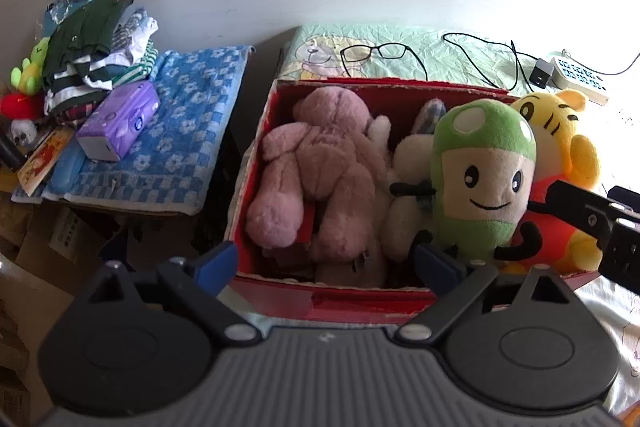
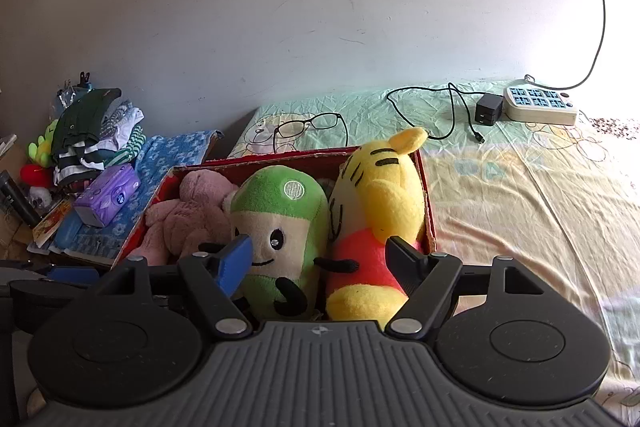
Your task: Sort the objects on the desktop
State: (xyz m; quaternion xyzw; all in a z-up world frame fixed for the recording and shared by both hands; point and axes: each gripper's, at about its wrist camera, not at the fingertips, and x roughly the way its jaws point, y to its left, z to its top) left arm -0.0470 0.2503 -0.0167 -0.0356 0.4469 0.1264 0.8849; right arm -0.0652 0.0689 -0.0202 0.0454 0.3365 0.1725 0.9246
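Observation:
A red cardboard box [image 1: 256,147] [image 2: 427,195] holds a pink plush [image 1: 320,163] [image 2: 188,215], a cream plush [image 1: 404,187], a green mushroom plush [image 1: 480,179] [image 2: 280,227] and a yellow tiger plush [image 1: 560,155] [image 2: 380,211]. My left gripper [image 1: 326,261] is open and empty at the box's near wall. My right gripper [image 2: 320,259] is open, its fingers on either side of the green and yellow plushes; it also shows at the right of the left wrist view [image 1: 592,219]. Glasses [image 1: 376,53] [image 2: 308,125] lie behind the box.
A black charger with cable [image 2: 488,109] [image 1: 540,73] and a white power strip [image 2: 540,105] [image 1: 580,79] lie on the bedsheet at the back right. At left, a blue towel [image 1: 188,135] carries a purple tissue pack [image 1: 120,119] [image 2: 108,199] and piled clothes [image 1: 92,51].

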